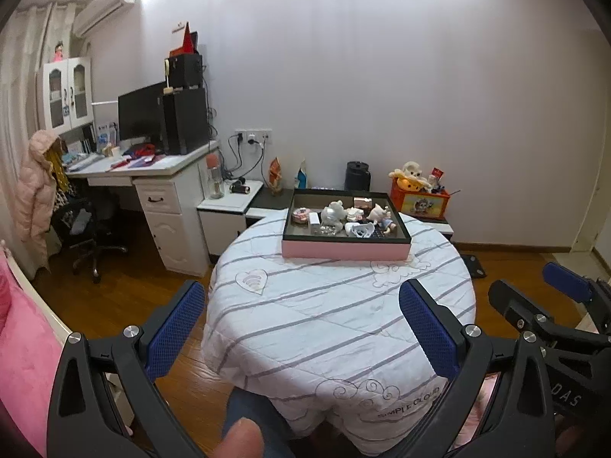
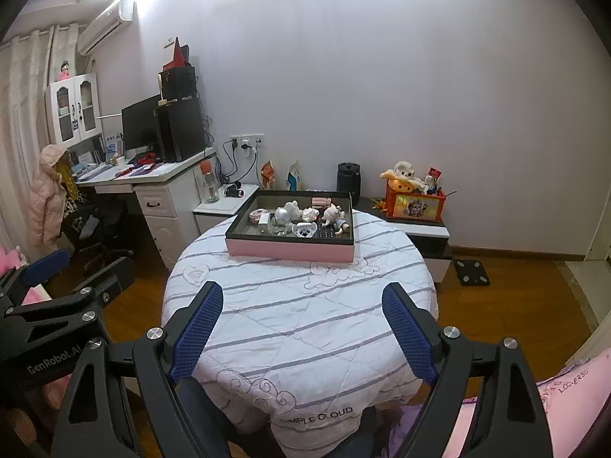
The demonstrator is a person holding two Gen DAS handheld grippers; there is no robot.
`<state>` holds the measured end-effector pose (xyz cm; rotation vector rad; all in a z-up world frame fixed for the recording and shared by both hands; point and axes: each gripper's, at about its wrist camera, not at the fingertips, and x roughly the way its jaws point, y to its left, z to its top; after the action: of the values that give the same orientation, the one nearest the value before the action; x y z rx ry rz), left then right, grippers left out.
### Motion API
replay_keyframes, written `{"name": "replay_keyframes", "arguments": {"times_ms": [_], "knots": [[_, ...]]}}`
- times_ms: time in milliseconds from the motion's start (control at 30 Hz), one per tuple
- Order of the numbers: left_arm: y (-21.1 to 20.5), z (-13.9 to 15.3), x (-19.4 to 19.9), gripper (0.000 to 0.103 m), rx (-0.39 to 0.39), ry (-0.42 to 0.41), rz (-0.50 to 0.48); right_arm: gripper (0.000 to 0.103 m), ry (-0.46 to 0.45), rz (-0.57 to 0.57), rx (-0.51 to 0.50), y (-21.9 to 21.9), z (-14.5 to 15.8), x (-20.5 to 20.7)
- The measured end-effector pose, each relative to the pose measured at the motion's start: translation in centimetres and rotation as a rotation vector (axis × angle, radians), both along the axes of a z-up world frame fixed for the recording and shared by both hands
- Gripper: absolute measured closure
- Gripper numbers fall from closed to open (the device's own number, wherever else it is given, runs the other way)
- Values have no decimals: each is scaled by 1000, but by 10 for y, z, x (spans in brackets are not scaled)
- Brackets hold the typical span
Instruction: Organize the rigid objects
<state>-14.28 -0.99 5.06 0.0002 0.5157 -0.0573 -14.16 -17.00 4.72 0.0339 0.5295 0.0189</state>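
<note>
Both hand-held grippers, left hand-held gripper point(image 1: 301, 328) and right hand-held gripper point(image 2: 303, 330), hover released and empty, since the toys point(image 2: 301, 219) sit clustered in the tray point(image 2: 290, 252) across the desk point(image 2: 298, 320).

This is a bedroom in a home. A pink bed point(image 1: 23, 343) edges the room beside a white desk point(image 1: 152, 175) carrying a monitor point(image 1: 139, 114) and a computer tower point(image 1: 185, 120). A pink padded coat point(image 1: 36, 191) hangs by pale curtains point(image 1: 23, 57), an air conditioner point(image 1: 105, 5) sits high on the wall, and plush toys point(image 1: 410, 175) fill an orange box point(image 1: 420, 200) above the wooden floor point(image 1: 126, 290).
</note>
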Motion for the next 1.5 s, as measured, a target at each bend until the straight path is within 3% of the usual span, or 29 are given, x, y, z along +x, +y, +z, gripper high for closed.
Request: {"name": "replay_keyframes", "arguments": {"times_ms": [633,1500], "knots": [[0,-5,-6,0,35,-25,19,16,-10,-10,10,1,-8,-3],[3,-7,-6,0,26,-27,2,16,-5,6,14,8,-15,-5]]}}
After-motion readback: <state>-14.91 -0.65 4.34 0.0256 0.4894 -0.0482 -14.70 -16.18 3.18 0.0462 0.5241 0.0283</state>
